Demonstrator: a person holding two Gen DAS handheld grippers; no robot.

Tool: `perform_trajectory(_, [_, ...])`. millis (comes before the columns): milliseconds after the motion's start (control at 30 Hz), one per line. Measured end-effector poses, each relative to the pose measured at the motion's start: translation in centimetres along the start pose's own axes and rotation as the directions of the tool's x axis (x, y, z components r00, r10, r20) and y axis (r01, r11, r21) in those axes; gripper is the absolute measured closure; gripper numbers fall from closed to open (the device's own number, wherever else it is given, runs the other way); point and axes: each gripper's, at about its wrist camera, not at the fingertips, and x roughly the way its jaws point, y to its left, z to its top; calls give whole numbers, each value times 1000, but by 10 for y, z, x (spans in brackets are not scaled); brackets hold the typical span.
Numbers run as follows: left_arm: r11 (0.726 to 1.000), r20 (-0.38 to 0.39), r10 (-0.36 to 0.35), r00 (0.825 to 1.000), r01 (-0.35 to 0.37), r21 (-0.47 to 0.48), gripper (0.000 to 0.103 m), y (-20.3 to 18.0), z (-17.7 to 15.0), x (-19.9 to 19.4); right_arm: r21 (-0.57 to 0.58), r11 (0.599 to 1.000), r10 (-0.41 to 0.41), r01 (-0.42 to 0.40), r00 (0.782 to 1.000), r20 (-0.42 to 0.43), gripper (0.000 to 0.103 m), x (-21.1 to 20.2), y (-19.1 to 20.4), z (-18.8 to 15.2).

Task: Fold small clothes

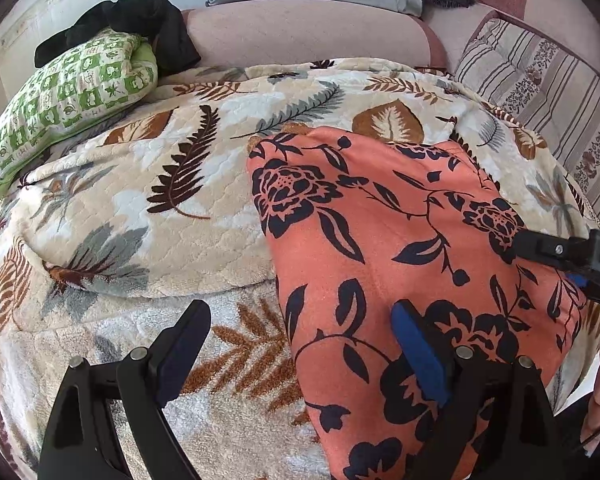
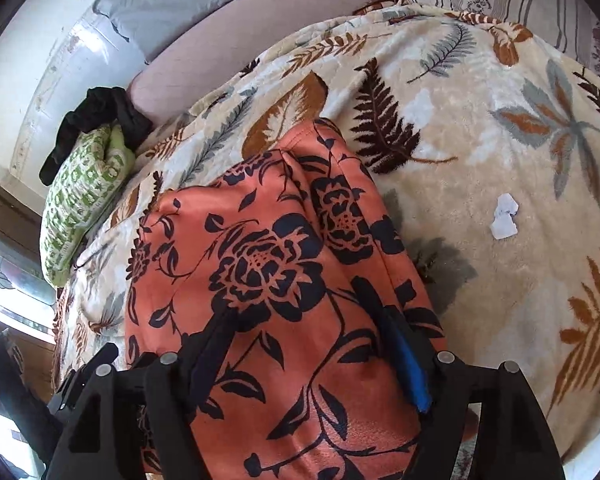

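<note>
Orange floral garment point(image 1: 400, 240), black rose print, lying folded on the leaf-patterned blanket point(image 1: 160, 208); this garment serves as landmark. Left gripper point(image 1: 300, 344): jaws spread wide, nothing held; one finger over bare blanket beside the garment's left edge, the blue-padded finger point(image 1: 420, 356) over the cloth. Right gripper point(image 2: 304, 344): jaws apart, straddling the garment's near portion, cloth lying between the fingers, no pinch visible. Green checked pillow point(image 1: 68, 100): well left of and behind the garment, black clothing point(image 1: 140, 16) heaped on its far end. White paper scrap point(image 2: 504, 216): on the blanket, right of the garment. Striped cushion point(image 1: 540, 92): behind, to the right.
</note>
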Motion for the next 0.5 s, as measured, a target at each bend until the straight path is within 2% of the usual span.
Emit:
perform_trajectory(167, [1000, 4, -3, 1000, 3, -5, 11, 0, 1, -1, 11, 1000, 17, -18, 994, 108, 26, -22, -3, 4])
perform_trajectory(300, [1000, 12, -9, 1000, 9, -11, 11, 1, 2, -3, 36, 997, 61, -68, 984, 169, 27, -35, -8, 8])
perform_trajectory(367, [1000, 14, -8, 1000, 8, -13, 11, 2, 2, -3, 10, 996, 90, -94, 976, 199, 48, -41, -5, 7])
perform_trajectory(433, [1000, 13, -8, 1000, 8, -15, 11, 2, 2, -3, -40, 994, 105, -99, 975, 197, 63, -41, 4, 6])
perform_trajectory(500, [1000, 13, -6, 1000, 6, -19, 11, 2, 2, -2, -73, 991, 123, -112, 979, 164, 65, -35, 10, 4])
